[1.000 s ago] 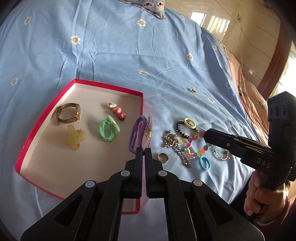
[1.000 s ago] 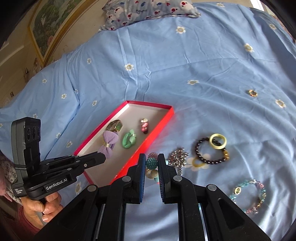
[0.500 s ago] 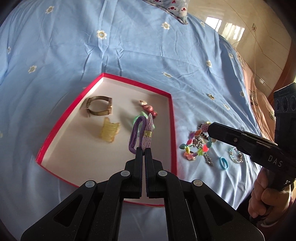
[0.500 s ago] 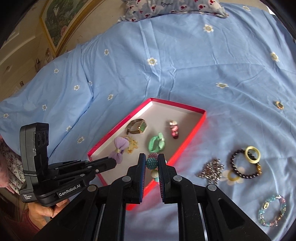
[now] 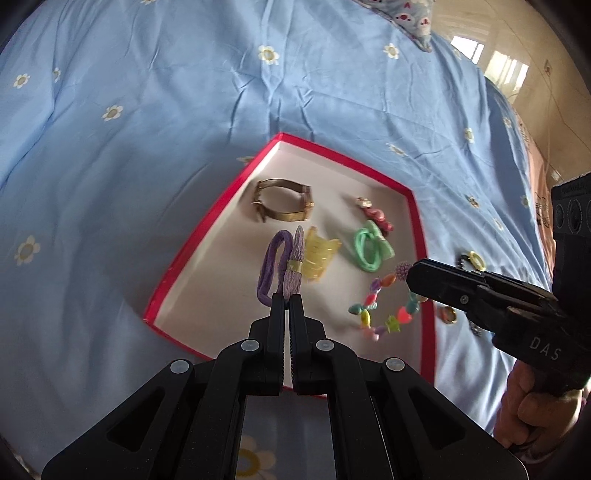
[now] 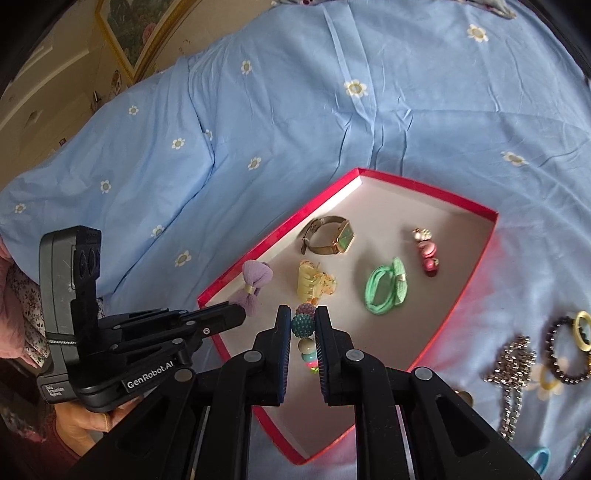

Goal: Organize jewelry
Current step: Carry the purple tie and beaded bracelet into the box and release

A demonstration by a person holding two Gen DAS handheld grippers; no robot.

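A red-rimmed box [image 5: 212,218] [image 6: 476,266] lies on the blue bedspread. It holds a gold watch [image 5: 284,201] [image 6: 328,236], a yellow claw clip [image 5: 319,253] [image 6: 314,282], a green hair tie [image 5: 369,247] [image 6: 386,286] and a pink clip [image 5: 376,214] [image 6: 426,251]. My left gripper [image 5: 287,301] is shut on a purple bow hair tie [image 5: 282,264] [image 6: 253,282] above the box. My right gripper [image 6: 303,325] is shut on a colourful bead bracelet [image 5: 380,306] [image 6: 303,325], which hangs over the box.
Right of the box on the bedspread lie a rhinestone chain [image 6: 513,369], a dark bead bracelet with a yellow ring [image 6: 570,347], a gold ring [image 5: 447,314] and a blue hair tie [image 6: 537,456]. A pillow [image 5: 410,14] lies at the far end.
Both grippers have moved left from the loose jewelry to above the box, carrying the purple hair tie and the bead bracelet with them.
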